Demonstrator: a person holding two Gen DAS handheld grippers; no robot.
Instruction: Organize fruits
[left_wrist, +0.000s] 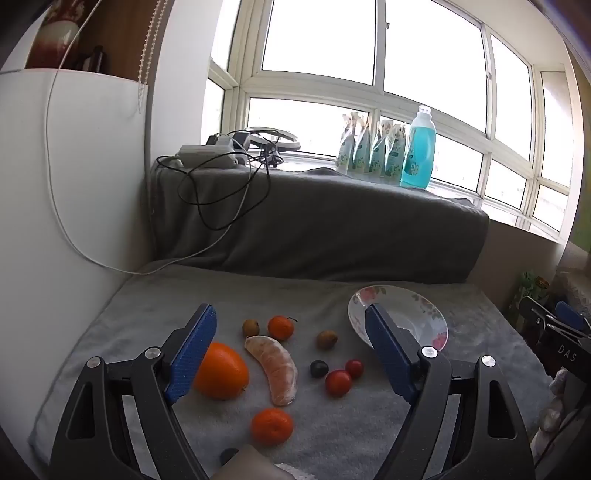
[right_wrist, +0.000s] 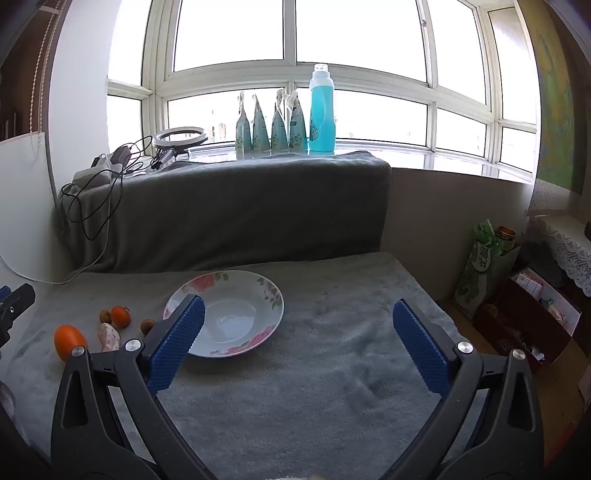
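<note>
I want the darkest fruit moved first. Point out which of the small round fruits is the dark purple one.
The dark grape, left of the two red cherry tomatoes; it alone is near-black, not red, orange or brown.

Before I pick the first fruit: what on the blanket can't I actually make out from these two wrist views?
- Large orange: left side hidden behind the left gripper finger, left wrist view.
- Plate: near-left rim hidden behind the right gripper finger, right wrist view.
- Small brown fruits: too small to identify, both views.
- Tomatoes: hidden in the right wrist view.
</note>
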